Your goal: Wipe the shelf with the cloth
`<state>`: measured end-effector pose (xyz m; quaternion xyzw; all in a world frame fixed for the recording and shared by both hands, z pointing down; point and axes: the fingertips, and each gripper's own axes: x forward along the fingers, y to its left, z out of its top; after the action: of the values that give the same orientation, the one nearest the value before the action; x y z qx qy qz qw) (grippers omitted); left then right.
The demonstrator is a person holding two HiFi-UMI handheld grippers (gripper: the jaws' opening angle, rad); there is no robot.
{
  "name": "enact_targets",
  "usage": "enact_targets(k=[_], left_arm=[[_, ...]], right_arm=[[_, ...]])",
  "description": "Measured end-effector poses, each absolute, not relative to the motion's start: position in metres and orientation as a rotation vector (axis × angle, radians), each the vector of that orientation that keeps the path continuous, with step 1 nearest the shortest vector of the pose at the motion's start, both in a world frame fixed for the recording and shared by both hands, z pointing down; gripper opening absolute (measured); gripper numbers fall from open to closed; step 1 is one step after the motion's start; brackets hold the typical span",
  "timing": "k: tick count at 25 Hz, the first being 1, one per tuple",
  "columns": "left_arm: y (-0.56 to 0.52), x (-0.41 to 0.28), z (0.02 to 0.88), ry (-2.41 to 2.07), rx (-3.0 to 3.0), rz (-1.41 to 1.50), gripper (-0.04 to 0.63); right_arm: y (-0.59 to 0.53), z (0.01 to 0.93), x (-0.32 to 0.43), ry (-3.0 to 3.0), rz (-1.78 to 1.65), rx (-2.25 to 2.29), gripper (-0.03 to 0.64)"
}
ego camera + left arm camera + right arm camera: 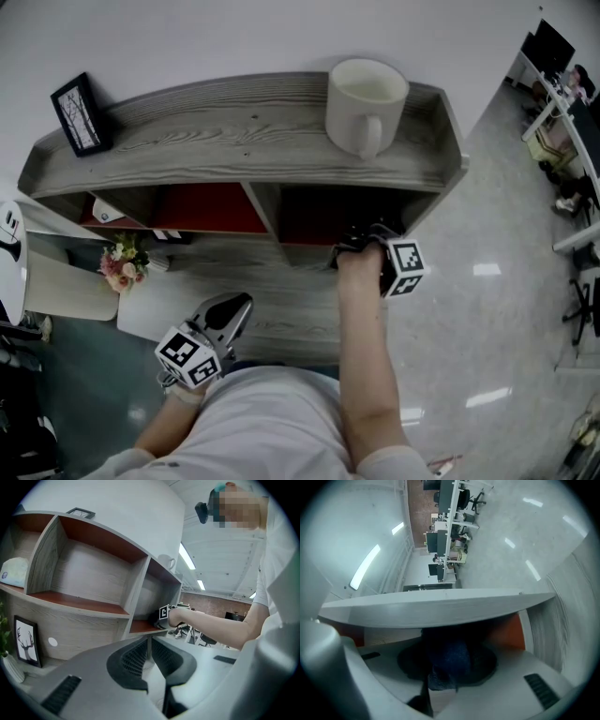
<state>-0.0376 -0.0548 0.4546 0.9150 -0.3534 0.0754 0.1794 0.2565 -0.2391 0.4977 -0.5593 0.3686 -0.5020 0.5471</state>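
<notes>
The grey wood-grain shelf unit (pixel 234 127) has red-brown inner boards. My right gripper (pixel 364 242) reaches into its right compartment (pixel 323 217), shut on a dark blue cloth (pixel 356 234). In the right gripper view the cloth (pixel 450 660) bunches between the jaws, under the edge of a grey shelf board (pixel 440 609). The left gripper view shows the right gripper (pixel 158 620) at the red board of that compartment (pixel 140 626). My left gripper (pixel 232 317) hangs back near the person's body, jaws shut with nothing between them (pixel 150 640).
A white mug (pixel 364 98) and a black picture frame (pixel 82 114) stand on the shelf's top board. A small bunch of flowers (pixel 124 262) sits low at the left. Office desks and chairs (pixel 567 103) stand far right across a shiny floor.
</notes>
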Motion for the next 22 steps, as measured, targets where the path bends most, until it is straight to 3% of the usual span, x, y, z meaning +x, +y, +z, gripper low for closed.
enact_targets(k=[22], left_arm=[[-0.026,-0.036,0.459,-0.840,2.618,0.199,0.037]], right_arm=[[-0.142,0.515,0.250,0.804,-1.217,-1.394,0.107]])
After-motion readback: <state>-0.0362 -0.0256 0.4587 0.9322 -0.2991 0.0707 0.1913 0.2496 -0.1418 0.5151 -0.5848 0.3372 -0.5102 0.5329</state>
